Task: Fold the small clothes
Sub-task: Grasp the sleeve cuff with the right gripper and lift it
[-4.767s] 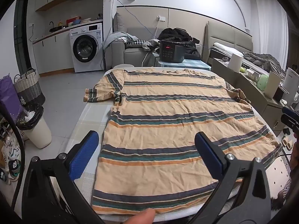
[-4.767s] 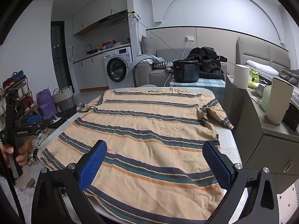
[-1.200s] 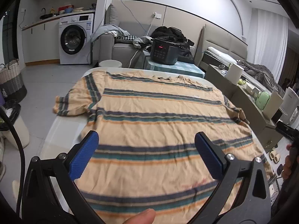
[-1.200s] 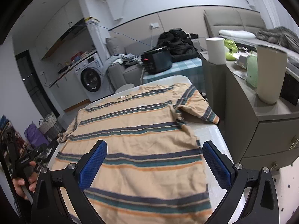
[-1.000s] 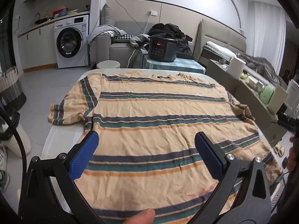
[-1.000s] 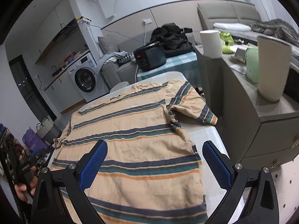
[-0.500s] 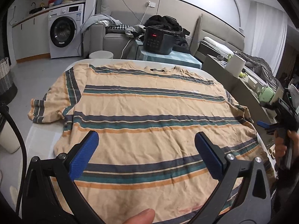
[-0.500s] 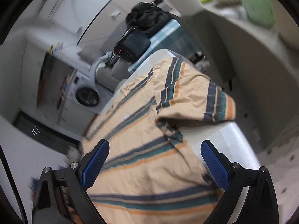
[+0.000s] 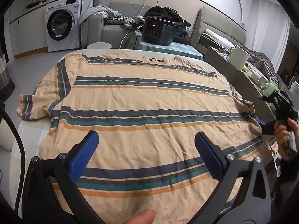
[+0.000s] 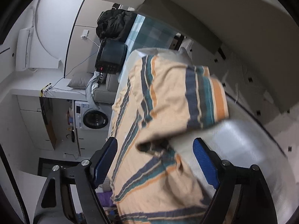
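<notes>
Living space with a kitchen strip at the back; a white tabletop [image 9: 28,130] is carrying the work. The striped T-shirt [image 9: 145,108] is lying spread flat and face up across nearly the whole tabletop, collar at the far edge, hem toward the camera. It is peach with navy, teal and orange bands (wrinkled, not yet folded). Its left sleeve [image 9: 35,102] is lying out flat near the tabletop's left edge; its right sleeve [image 10: 198,100] is draping over the right edge.

The left hand-held gripper [image 9: 145,153] is hovering over the hem half of the shirt, jaws standing wide apart, nothing between the blue pads, no contact with the fabric. A fingertip [image 9: 140,217] is showing at the bottom edge of the left wrist view.

The right hand-held gripper [image 10: 155,160] is sitting rolled on its side at the shirt's right edge, near the armpit under the right sleeve. Its jaws are closing, with a bunch of fabric lying between them (pads not pressing on it yet). In the left wrist view the person's right hand [image 9: 284,134] is gripping that tool's handle.

Beyond the tabletop: a dark multicooker [image 9: 158,30] on a checked side table, a sofa [image 9: 112,28] with clothes piled on it, a washing machine [image 9: 61,24] on the left.
</notes>
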Action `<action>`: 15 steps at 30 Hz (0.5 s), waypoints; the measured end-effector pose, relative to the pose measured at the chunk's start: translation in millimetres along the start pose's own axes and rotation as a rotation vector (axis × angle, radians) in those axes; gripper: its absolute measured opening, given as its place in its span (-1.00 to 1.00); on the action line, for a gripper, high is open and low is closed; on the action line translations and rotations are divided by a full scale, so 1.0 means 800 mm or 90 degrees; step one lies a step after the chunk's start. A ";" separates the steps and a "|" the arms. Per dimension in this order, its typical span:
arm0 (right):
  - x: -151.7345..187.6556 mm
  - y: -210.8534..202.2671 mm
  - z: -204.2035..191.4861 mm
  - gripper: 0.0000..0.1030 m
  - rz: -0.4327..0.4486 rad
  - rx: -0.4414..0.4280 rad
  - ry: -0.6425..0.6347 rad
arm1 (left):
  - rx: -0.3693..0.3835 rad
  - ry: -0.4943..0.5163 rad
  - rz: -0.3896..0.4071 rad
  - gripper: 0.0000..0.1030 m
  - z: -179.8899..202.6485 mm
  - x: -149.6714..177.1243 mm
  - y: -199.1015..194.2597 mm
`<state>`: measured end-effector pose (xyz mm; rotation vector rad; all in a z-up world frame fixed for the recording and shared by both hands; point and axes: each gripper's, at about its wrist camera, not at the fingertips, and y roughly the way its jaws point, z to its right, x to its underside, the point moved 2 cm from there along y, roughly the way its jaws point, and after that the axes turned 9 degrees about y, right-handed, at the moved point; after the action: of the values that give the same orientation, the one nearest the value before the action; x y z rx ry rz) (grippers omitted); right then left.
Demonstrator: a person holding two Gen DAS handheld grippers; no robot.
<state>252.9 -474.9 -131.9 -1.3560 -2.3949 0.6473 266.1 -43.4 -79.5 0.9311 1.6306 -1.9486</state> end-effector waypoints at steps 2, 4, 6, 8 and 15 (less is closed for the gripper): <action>0.003 0.003 -0.002 0.65 -0.010 0.005 0.004 | 0.007 -0.002 -0.008 0.97 0.001 -0.002 0.009; -0.003 0.009 -0.003 0.63 0.001 0.009 0.018 | 0.007 0.002 -0.016 0.97 0.002 -0.005 0.018; -0.013 0.011 -0.007 0.47 0.032 0.025 0.031 | 0.005 0.007 -0.016 0.97 0.005 -0.008 0.022; -0.022 0.014 -0.010 0.18 0.063 0.054 0.035 | 0.007 0.010 -0.013 0.97 0.006 -0.010 0.023; -0.028 0.020 -0.031 -0.87 0.136 0.195 -0.053 | 0.013 -0.002 -0.024 0.97 0.002 -0.011 0.029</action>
<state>287.6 -481.3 -120.3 -1.4808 -2.1150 1.0969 287.8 -50.7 -88.9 0.9108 1.6411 -1.9938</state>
